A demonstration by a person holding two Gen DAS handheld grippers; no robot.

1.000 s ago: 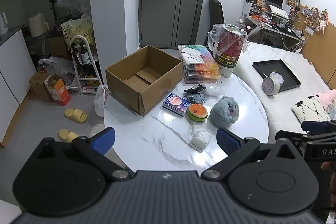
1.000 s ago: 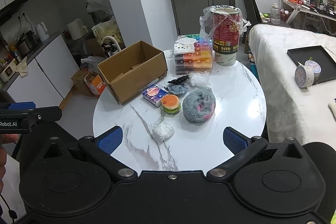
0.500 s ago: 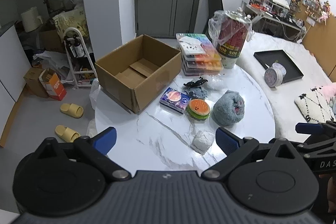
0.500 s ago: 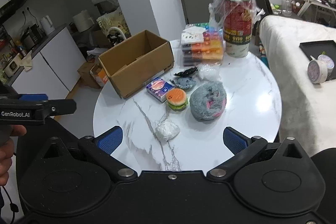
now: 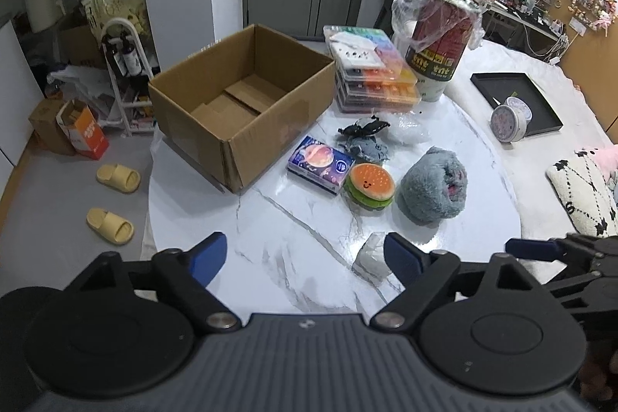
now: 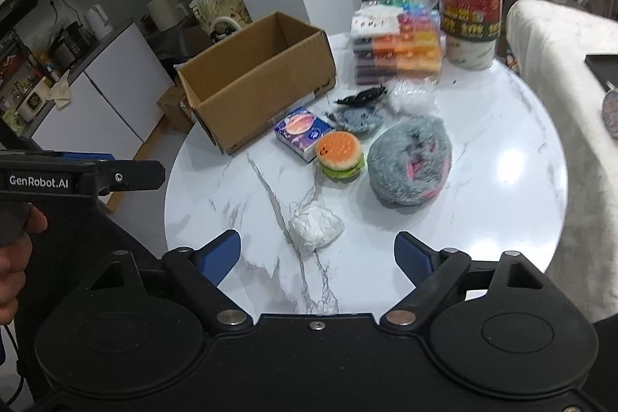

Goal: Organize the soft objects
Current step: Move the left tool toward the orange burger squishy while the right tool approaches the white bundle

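On the round marble table lie a white crumpled lump, a burger plush, a grey furry plush, a small grey plush and a tissue pack. An open cardboard box stands at the left. My left gripper hovers over the near edge, jaws wide but closing, nothing between them; the lump shows beside its right fingertip. My right gripper, also closing, is empty, with the white lump just beyond its gap and the furry plush farther on.
A stack of colourful cases, a plastic-wrapped red tub, a black item and a clear bag crowd the far side. A white sofa with a black tray is on the right. Slippers lie on the floor.
Both grippers have come down and in towards the table, so everything looks larger. Both pairs of jaws have narrowed a little. The white lump now sits close to the fingertips.
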